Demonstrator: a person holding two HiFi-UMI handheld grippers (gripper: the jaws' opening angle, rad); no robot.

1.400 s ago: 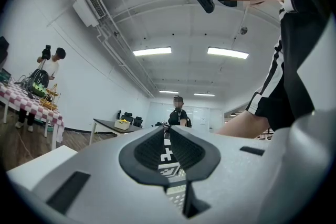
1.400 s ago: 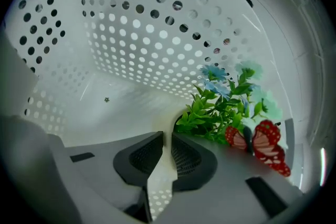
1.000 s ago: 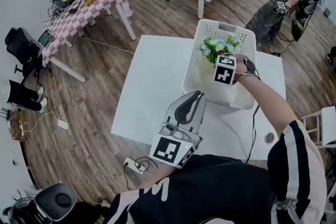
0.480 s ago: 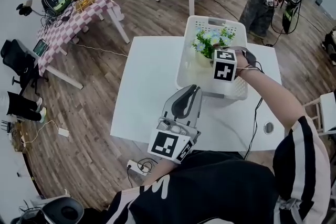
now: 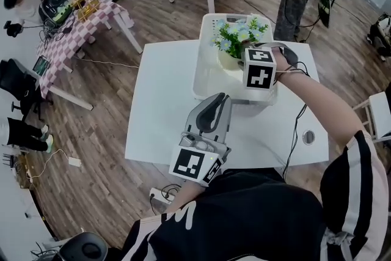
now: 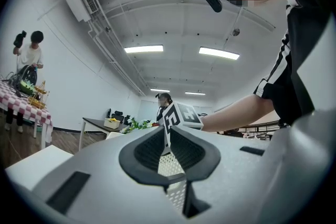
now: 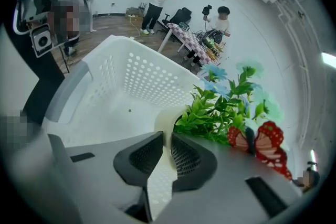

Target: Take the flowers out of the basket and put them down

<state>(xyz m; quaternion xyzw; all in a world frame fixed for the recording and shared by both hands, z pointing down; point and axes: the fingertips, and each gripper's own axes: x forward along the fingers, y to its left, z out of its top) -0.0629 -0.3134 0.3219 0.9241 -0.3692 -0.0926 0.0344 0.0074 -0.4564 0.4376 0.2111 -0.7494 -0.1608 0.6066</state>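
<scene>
- Currently the right gripper point(image 7: 167, 138) is reaching into the white perforated plastic basket point(image 5: 206, 79) at the upper centre of the head view. Its jaws are sitting almost together, seemingly pinching the rim of the small cream pot point(image 7: 166, 120).
- That pot is carrying the bunch of artificial blue and white flowers with green leaves point(image 5: 238, 36). The bunch is standing upright toward the basket's upper end in the head view, with its blooms showing above the rim. Whether the pot's base is resting on the basket floor, I cannot tell.
- A red butterfly ornament point(image 7: 262, 145) is perching among the leaves at the right of the right gripper view.
- The left gripper point(image 6: 168, 132) is hovering at the centre of the head view, just short of the basket's near wall. Its jaws are drawn together on nothing, and only the basket's dotted wall is showing through the slit between them.
- By the look of them, the flowers are going to handle as a light, top-heavy load. The plastic stems are likely to spring and slip under a squeeze, while the pot is looking stiff and smooth.
- The pot's rim is therefore looking like the soundest hold, with the jaws set across its wall. A one-sided pinch is probably leaving the pot free to tilt, so a slow, straight lift seems wise.
- The bare part of the white rectangular table point(image 5: 162, 107), left of the basket, is offering room for putting the pot down.
</scene>
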